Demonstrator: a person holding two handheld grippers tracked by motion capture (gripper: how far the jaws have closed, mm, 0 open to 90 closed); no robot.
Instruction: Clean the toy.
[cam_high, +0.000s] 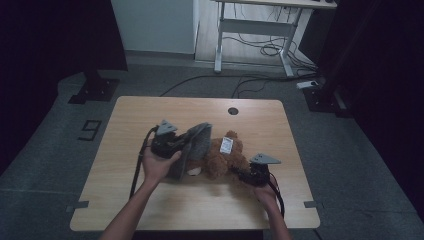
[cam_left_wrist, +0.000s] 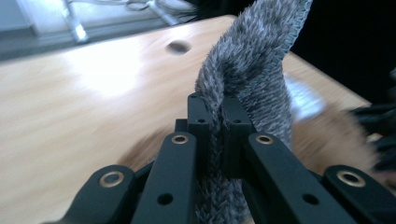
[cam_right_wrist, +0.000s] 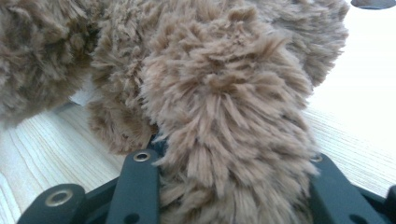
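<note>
A brown teddy bear (cam_high: 225, 157) lies in the middle of the wooden table (cam_high: 125, 150), far from every edge, with lots of bare wood all around. It lies long-ways from left to right. The left gripper (cam_high: 186, 144) pinches the bear's fuzzy grey cloth (cam_left_wrist: 247, 70) tight. The right gripper (cam_high: 239, 172) squeezes a furry brown limb (cam_right_wrist: 229, 140) at the bear's right end

— What have I got in my left gripper (cam_left_wrist: 217, 116)?
— My jaws are pinched tight on a fold of grey fuzzy cloth (cam_left_wrist: 250, 65), which rises above the wooden desk (cam_left_wrist: 79, 102); blurred brown fur (cam_left_wrist: 327, 135) lies beyond it.
</note>
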